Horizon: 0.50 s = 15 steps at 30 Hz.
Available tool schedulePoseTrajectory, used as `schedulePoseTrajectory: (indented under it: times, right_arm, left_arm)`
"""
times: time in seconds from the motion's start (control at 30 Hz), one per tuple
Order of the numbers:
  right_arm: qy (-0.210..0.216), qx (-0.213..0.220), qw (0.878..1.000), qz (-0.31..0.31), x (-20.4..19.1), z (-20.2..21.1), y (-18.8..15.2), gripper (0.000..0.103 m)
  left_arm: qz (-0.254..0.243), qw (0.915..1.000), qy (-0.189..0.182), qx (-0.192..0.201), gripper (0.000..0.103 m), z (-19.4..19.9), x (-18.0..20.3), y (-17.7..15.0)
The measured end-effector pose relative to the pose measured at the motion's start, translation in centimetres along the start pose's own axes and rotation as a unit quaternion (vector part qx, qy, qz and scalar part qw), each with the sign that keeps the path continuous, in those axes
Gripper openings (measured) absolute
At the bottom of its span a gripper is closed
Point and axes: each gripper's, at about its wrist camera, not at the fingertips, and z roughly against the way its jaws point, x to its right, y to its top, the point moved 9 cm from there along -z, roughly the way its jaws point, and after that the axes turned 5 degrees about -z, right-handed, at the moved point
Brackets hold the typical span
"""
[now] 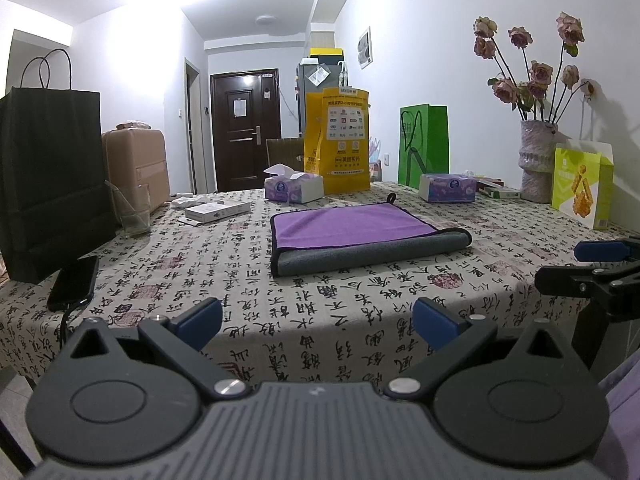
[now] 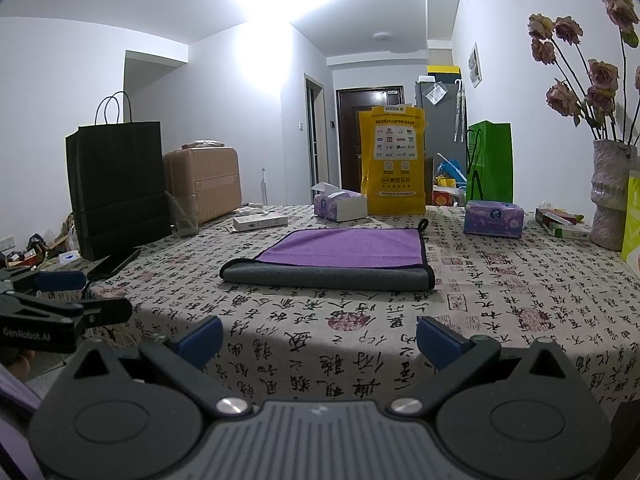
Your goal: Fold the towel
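Note:
A purple towel (image 1: 348, 224) with a grey underside and black trim lies folded on the patterned tablecloth (image 1: 320, 292), its grey fold toward me. It also shows in the right wrist view (image 2: 340, 248). My left gripper (image 1: 318, 322) is open and empty, held back at the table's near edge, well short of the towel. My right gripper (image 2: 320, 340) is open and empty too, also near the front edge. The right gripper shows at the right edge of the left wrist view (image 1: 592, 268); the left gripper shows at the left of the right wrist view (image 2: 60, 300).
A black paper bag (image 1: 48, 176), a glass (image 1: 134, 210) and a phone (image 1: 74, 282) stand at the left. Tissue boxes (image 1: 294, 186), a yellow bag (image 1: 338, 140), a green bag (image 1: 424, 144), a vase of dried roses (image 1: 536, 160) and a snack box (image 1: 582, 184) line the back and right.

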Motion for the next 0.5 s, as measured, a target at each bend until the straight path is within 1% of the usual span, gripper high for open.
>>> schedulePoseTrajectory:
  times: [0.5]
  right_arm:
    - [-0.005,-0.002,1.0,-0.001,0.08,-0.54,-0.33,0.103]
  left_arm:
    - [0.002,1.0,-0.002,-0.007,0.103,-0.17,0.3,-0.58]
